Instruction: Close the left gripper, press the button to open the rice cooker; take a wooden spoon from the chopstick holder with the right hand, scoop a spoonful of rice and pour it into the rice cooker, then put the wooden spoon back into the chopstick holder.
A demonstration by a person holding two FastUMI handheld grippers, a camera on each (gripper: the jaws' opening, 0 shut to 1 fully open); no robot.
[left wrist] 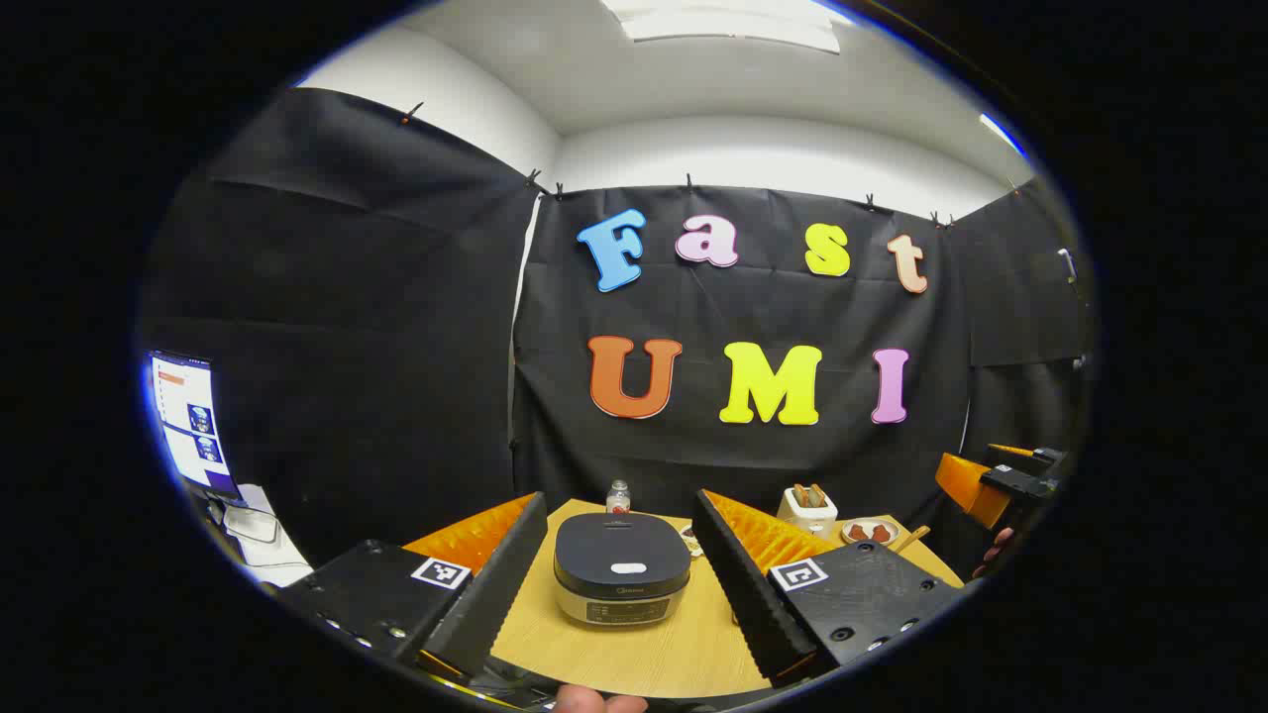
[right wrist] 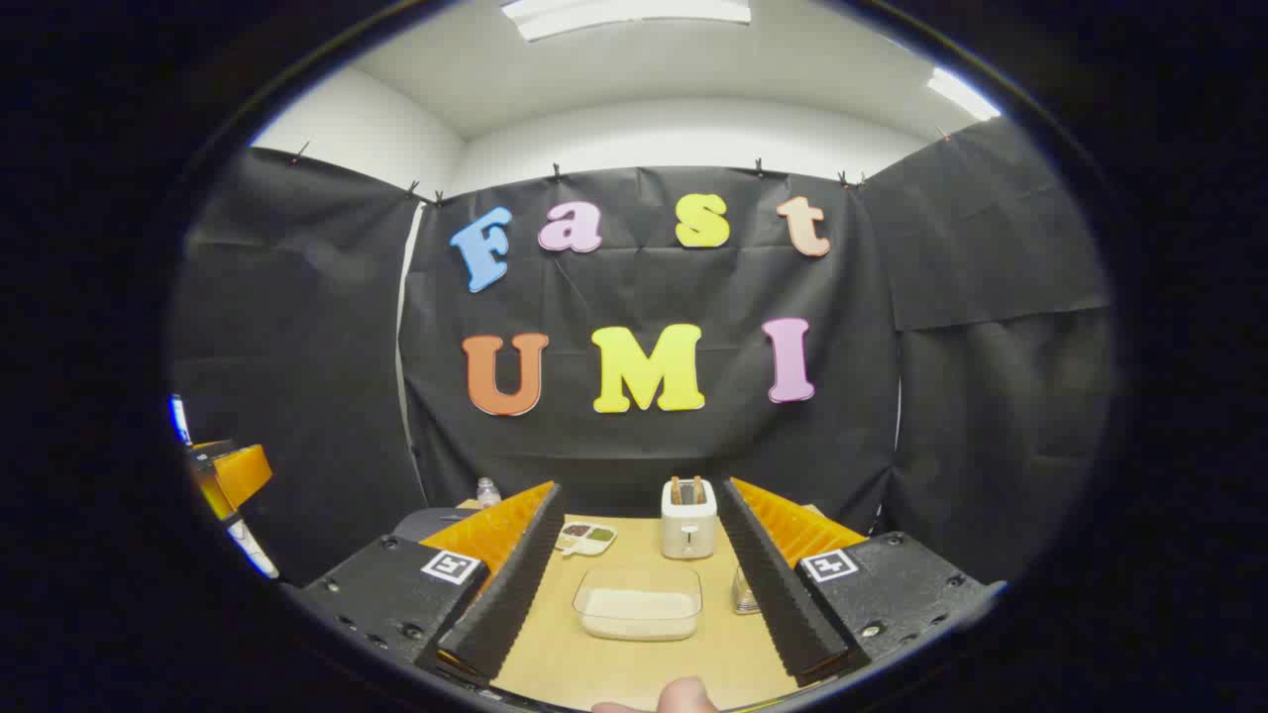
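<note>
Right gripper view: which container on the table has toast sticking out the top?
The white toaster at the back; the clear rice dish sits low and open in front.

wooden table [left wrist: 634, 649] under rice cooker [left wrist: 621, 566]

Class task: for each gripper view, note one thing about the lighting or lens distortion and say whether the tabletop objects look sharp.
Left gripper view: a ceiling light panel glares white, the wall edges bow outward, and the rice cooker looks sharp. Right gripper view: similar glare overhead; the toaster and clear rice container are crisp.
</note>
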